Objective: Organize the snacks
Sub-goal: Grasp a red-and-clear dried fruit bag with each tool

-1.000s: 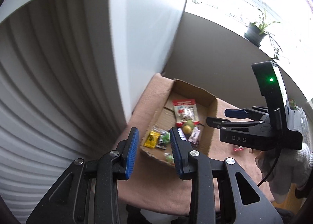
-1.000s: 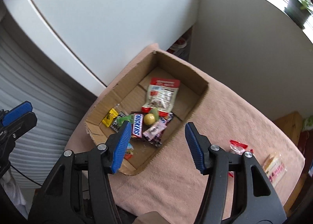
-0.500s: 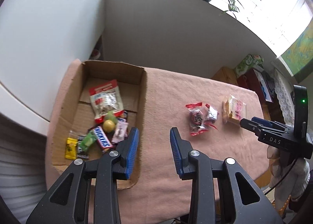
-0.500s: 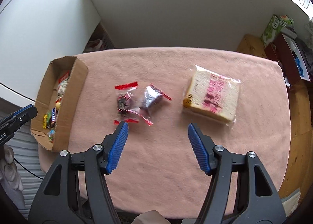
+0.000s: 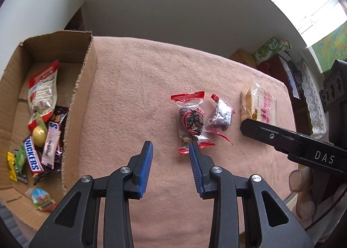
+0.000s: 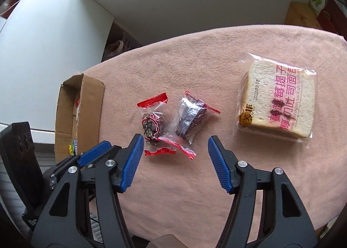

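Observation:
Two clear candy packets with red ends lie together mid-table: a round-candy packet (image 5: 190, 121) (image 6: 153, 127) and a darker packet (image 5: 221, 113) (image 6: 192, 115). A wrapped bread slice (image 5: 261, 106) (image 6: 279, 101) lies to their right. A cardboard box (image 5: 83, 87) (image 6: 90, 107) at the left holds several snacks, among them a Snickers bar (image 5: 32, 159). My left gripper (image 5: 170, 147) is open and empty, just short of the round-candy packet. My right gripper (image 6: 175, 142) is open and empty, low over both packets; it also shows in the left wrist view (image 5: 282, 135).
A pink cloth (image 5: 141, 79) covers the table. Grey wall stands behind the far edge. A green carton (image 5: 270, 49) and wooden furniture (image 6: 301, 15) stand beyond the right end. A white cabinet (image 6: 47, 31) is behind the box.
Both grippers have swung from the box toward the loose packets and come lower and closer to them. The packets and bread now look larger. Both stay open.

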`<state>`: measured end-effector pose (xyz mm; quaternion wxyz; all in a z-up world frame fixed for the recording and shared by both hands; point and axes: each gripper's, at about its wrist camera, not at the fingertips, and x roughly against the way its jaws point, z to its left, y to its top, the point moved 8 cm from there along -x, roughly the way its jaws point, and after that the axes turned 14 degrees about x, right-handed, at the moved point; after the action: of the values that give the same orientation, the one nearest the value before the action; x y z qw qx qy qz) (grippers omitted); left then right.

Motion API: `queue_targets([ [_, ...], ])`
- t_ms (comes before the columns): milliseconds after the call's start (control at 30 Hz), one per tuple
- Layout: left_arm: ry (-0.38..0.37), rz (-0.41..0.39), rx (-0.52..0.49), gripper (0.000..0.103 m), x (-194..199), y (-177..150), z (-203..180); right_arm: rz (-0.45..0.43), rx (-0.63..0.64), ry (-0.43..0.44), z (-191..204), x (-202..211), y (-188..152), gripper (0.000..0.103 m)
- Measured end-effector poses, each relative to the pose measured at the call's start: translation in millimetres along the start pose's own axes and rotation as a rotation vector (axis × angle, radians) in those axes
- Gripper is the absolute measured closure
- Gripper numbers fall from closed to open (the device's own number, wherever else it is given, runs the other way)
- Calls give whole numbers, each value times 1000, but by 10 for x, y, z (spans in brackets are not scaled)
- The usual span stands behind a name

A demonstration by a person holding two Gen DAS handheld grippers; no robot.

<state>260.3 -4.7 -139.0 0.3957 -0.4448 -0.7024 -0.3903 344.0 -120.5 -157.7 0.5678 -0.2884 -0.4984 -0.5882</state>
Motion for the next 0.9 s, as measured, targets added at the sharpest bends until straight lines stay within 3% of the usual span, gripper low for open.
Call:
queue_targets([
  [267,-21,43,-16,70,-229,25,-106,41,-84,-2,-157,-213,93,48],
  [667,-29,77,-33,67,-434,61,-201,93,-99,-12,-200,-490,93,50],
  [733,-27,74,-30,64,-453,75,-207,113,-93,-13,-212,-526,83,58],
  [900,-14,91,-31,64,-579,66,-223,103,-92,-11,-229,-526,72,61],
])
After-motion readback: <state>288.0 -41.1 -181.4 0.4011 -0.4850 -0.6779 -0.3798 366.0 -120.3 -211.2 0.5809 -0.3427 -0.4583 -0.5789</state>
